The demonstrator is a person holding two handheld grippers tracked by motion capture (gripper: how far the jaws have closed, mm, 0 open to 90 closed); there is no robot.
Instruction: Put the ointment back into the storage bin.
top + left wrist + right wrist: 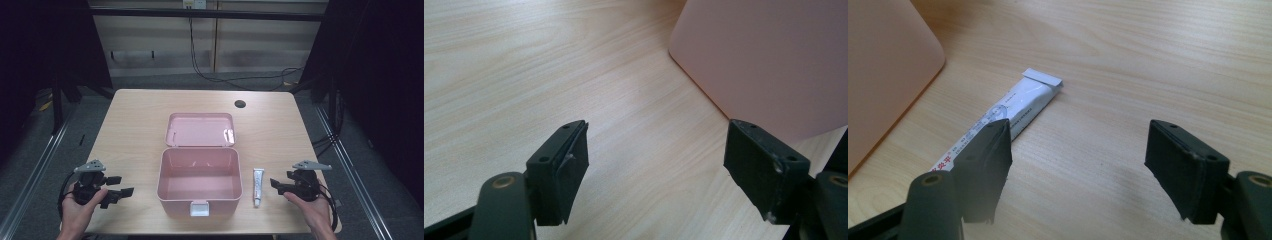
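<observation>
Here, at the lower right of the high view: right gripper (278,186), jaws wide apart, empty, just right of a white tube (257,186) flat on the wooden table (135,125). In the right gripper view, same tube (1018,109) running from centre to lower left, partly behind the left jaw, not touched by the pads. At lower left of the high view: left gripper (120,187), jaws likewise spread on nothing. Between both, centre frame: open pink box (199,181), lid (200,129) laid back toward the top. Box wall (769,60) at upper right of the left gripper view.
</observation>
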